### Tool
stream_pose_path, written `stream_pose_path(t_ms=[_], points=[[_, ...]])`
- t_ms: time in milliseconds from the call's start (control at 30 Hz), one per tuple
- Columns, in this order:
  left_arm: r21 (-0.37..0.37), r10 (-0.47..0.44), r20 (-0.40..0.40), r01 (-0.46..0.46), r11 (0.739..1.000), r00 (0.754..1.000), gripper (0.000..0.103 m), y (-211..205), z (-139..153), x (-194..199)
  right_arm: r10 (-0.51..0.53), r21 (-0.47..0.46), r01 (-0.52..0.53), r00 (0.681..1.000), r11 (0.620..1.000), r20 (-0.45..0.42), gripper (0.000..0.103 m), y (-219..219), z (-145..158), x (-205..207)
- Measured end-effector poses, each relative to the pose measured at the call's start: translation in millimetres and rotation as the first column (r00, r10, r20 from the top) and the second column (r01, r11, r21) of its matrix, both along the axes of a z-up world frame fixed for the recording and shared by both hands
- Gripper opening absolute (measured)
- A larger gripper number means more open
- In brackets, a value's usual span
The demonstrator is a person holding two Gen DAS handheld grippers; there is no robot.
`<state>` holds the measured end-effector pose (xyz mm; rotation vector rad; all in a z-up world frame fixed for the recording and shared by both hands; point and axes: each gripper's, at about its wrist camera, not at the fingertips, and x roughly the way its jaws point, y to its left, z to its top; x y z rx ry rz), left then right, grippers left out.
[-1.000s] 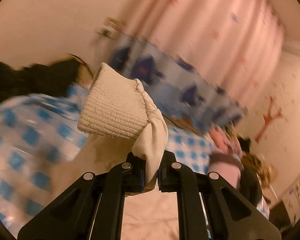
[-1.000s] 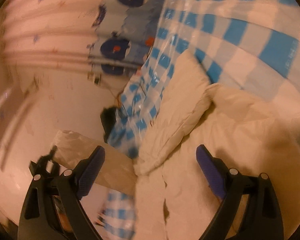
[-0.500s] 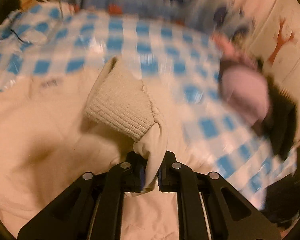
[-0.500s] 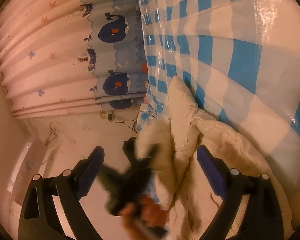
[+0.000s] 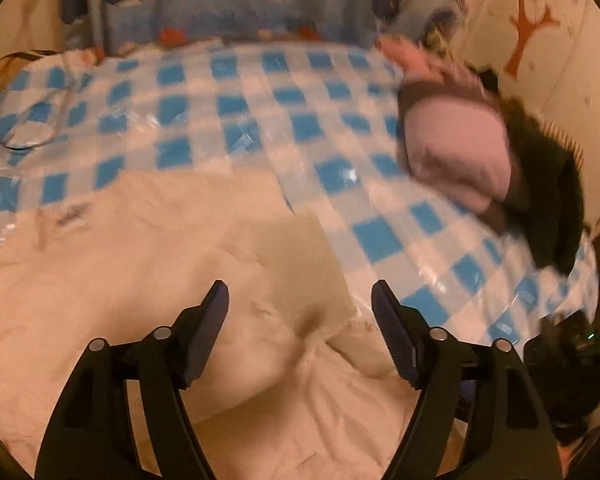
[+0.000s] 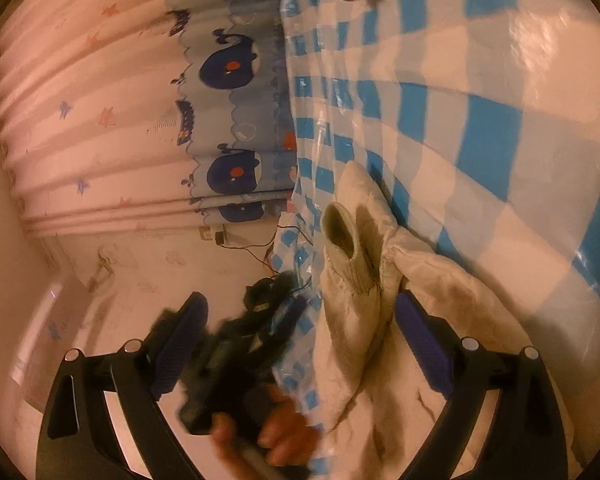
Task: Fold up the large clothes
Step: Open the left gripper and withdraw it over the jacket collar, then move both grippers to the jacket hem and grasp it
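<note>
A blue-and-white checked sheet (image 5: 236, 120) under glossy plastic covers the bed, with a whale-print curtain (image 6: 228, 68) along its far edge. The cream padded jacket (image 5: 132, 248) lies spread on the near part of the bed, its ribbed cuff (image 5: 296, 264) flat on top. The left gripper (image 5: 300, 312) hovers over that cuff, jaws spread wide and holding nothing. The right gripper (image 6: 300, 328) is likewise spread above the jacket's near edge. A pink garment (image 5: 456, 156) sits toward the bed's right edge.
</note>
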<state>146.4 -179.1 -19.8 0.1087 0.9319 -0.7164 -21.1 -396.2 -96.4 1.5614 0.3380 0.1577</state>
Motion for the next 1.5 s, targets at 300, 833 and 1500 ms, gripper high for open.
stream_pose_path(t_ms=[300,833,1500], points=[[-0.138,0.319,0.011,-0.314,0.939,0.948,0.079,185,32,54,0.323,-0.52,-0.28,0.946,0.807,-0.009,0.091,59,103,110],[0.047,0.384,-0.095,-0.381,0.923,0.918,0.084,234,-68,102,0.323,-0.548,-0.56,0.82,0.621,-0.472,0.083,30,-8,187],[-0.01,0.503,-0.419,-0.558,0.83,0.756,0.089,469,-80,-143,0.567,-0.287,-0.715,0.688,0.638,-0.454,0.09,-2,5,-101]])
